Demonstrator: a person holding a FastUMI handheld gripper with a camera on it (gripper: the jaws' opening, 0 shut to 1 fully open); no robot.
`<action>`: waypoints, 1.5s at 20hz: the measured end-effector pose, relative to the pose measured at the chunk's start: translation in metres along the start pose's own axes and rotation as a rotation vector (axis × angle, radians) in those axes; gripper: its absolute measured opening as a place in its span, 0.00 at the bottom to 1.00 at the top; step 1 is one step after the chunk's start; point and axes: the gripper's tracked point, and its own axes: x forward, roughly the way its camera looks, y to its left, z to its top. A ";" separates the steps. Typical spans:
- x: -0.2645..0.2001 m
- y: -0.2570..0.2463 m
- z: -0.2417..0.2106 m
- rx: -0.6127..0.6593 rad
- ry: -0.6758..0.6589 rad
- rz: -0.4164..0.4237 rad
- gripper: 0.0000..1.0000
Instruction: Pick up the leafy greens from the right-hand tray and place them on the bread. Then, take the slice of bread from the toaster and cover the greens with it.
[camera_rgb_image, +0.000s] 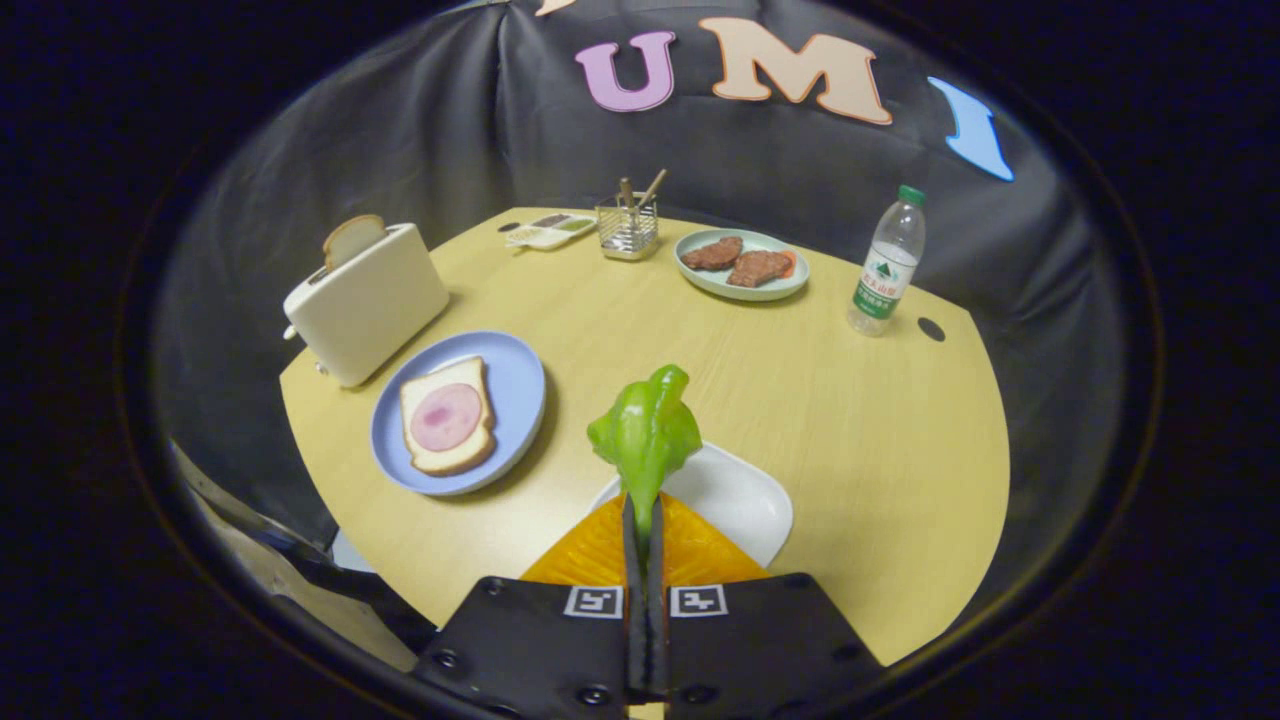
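The jaws pinched the leafy greens by the stem only; a slack grip risked dropping them short of the bread.

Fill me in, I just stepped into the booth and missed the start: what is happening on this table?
A person is making a sandwich with a handheld gripper. Its fingers are shut on the leafy greens, held up above the white tray. Ahead and to the left, the bread with a slice of ham lies on the blue plate, with no greens on it yet. The second bread slice still sits in the toaster.
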 end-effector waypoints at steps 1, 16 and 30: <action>-0.001 0.009 0.006 0.002 -0.009 0.008 0.04; 0.034 0.148 0.047 -0.003 0.002 0.184 0.04; 0.082 0.218 0.034 -0.030 0.092 0.240 0.05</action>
